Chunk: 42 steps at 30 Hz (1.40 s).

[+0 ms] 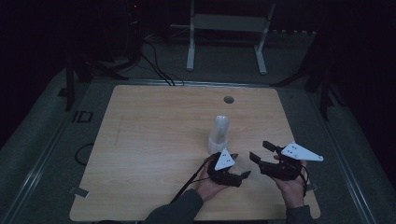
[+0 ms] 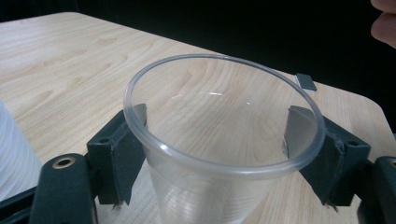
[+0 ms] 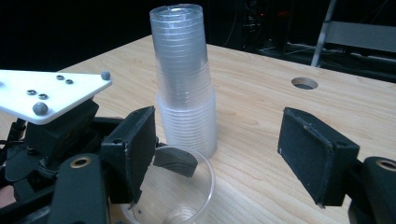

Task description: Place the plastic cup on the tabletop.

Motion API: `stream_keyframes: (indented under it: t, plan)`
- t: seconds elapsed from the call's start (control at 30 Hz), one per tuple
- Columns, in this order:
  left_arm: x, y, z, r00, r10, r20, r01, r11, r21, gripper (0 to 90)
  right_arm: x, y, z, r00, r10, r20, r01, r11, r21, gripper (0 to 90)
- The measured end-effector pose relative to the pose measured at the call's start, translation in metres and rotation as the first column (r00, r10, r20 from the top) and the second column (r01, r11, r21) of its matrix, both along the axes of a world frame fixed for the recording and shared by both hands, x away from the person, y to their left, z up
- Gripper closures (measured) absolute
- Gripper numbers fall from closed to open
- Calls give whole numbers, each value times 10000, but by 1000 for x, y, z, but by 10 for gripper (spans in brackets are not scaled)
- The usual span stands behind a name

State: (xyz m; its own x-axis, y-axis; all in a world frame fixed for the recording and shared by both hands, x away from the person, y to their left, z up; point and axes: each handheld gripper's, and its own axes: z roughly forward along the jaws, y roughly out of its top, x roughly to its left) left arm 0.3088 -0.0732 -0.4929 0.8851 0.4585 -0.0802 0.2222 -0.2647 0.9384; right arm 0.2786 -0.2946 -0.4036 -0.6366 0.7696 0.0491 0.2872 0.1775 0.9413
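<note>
Item, left: stack of clear cups (image 1: 219, 134), upright on the wooden counter (image 1: 154, 140), just beyond the left tongs (image 1: 239, 165). Item, centre: single clear cup (image 2: 219, 154), upright on the counter beside the stack, standing between the left tongs' pads (image 2: 128, 154); jaws spread to about the rim's width, whether the pads press the wall cannot be told. Item, right: right tongs (image 1: 259, 151), jaws wide, nothing between them, near the single cup. Counter hole (image 1: 228, 99) at far edge.

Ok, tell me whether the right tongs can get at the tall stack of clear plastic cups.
Probably yes: the right tongs stand open, aimed at the tall stack of clear plastic cups, with bare table between; the left tongs' single cup sits slightly aside.
</note>
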Motion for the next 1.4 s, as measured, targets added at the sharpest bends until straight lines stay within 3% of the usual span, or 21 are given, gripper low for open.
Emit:
stream_keyframes:
  t: [0.47,1.4]
  plan:
    - [0,1,-1,9994,-106,-315,118,9992,383,124,0,0,-1,10000,-15,-25,15,10000,10,277]
    - [-4,14,-2,9985,-250,-495,259,9995,161,139,0,-3,0,10000,-66,1,66,10000,41,277]
